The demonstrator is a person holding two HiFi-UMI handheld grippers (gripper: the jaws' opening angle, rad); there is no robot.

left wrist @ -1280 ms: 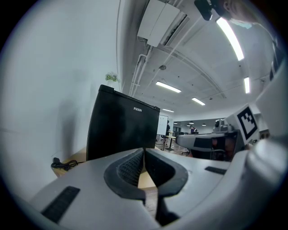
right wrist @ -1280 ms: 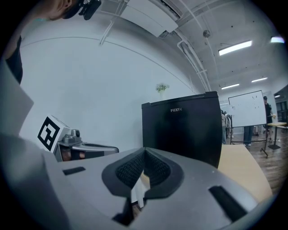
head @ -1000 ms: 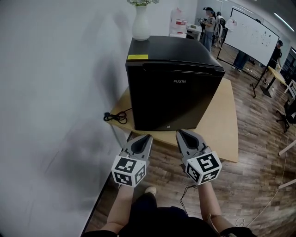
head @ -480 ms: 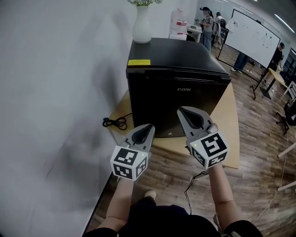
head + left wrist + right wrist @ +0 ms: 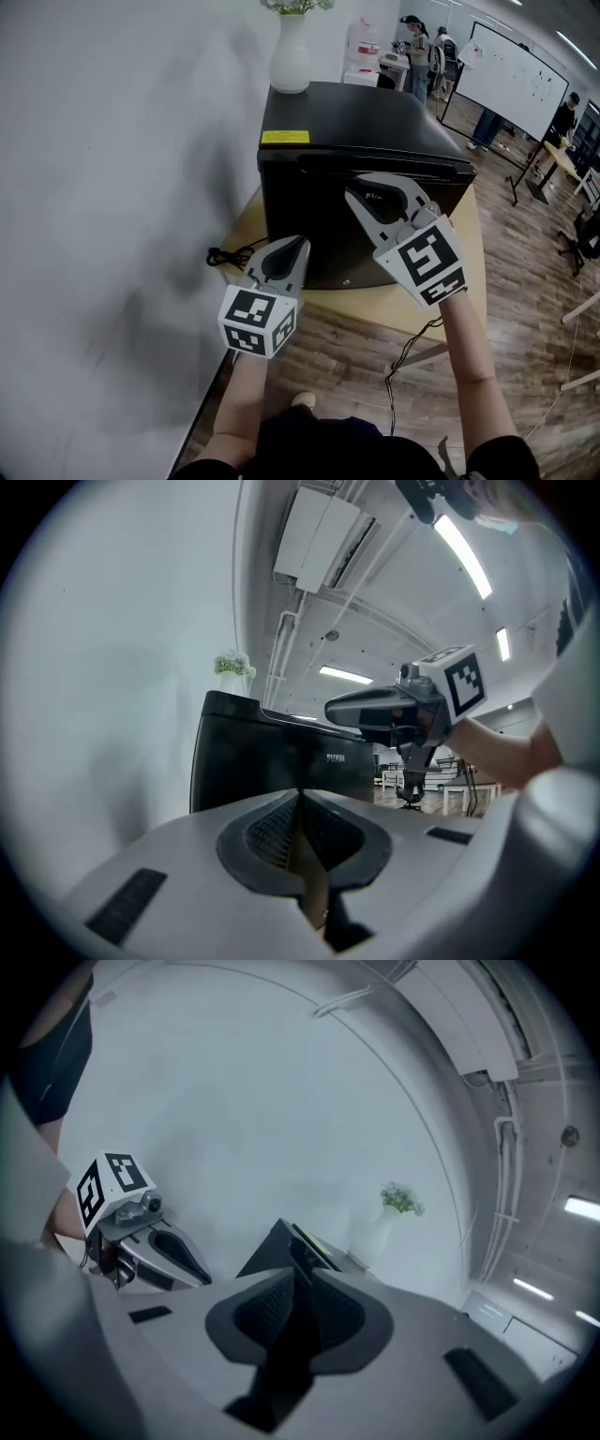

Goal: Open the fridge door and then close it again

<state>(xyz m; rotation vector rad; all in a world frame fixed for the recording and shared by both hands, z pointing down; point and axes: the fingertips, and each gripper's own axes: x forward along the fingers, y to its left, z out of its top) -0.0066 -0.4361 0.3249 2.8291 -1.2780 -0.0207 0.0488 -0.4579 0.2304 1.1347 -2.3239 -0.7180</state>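
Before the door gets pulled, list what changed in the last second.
Both tools rose toward the fridge. The right tool climbed further, rolled onto its side and now shows against the top of the door; its jaws have just been opening, with nothing between them. The left tool lifted a little, jaws together and empty. The door stays closed; the vase and the cable have not moved.

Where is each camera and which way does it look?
Head view: on the person's head, looking down at fridge, left gripper, right gripper, forearms.
Left gripper view: on that gripper, facing the fridge front; shows own shut jaws.
Right gripper view: on that gripper, tilted, facing wall and vase; own empty jaws have just been opening.
Shared: both gripper views show fridge, vase, the other gripper.
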